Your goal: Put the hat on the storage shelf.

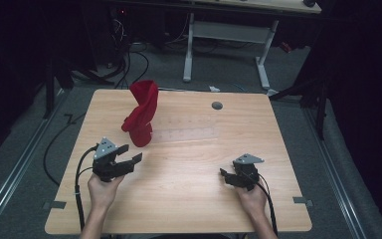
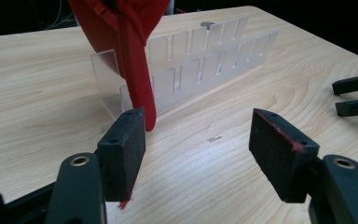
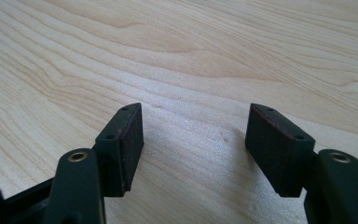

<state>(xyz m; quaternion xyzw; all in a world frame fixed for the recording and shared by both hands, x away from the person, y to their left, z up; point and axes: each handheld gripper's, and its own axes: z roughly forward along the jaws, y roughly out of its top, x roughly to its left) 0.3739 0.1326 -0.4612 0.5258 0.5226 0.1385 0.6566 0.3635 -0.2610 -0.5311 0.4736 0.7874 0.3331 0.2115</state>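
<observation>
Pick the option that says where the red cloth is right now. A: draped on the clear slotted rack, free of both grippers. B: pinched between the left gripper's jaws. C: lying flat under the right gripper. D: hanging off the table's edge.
A: the red cloth hangs on the clear slotted rack, while the left gripper stands open just short of it and the right gripper sits apart.

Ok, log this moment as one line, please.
left hand-held gripper: open, near red cloth | right hand-held gripper: open, above table | cloth: draped on clear rack
</observation>
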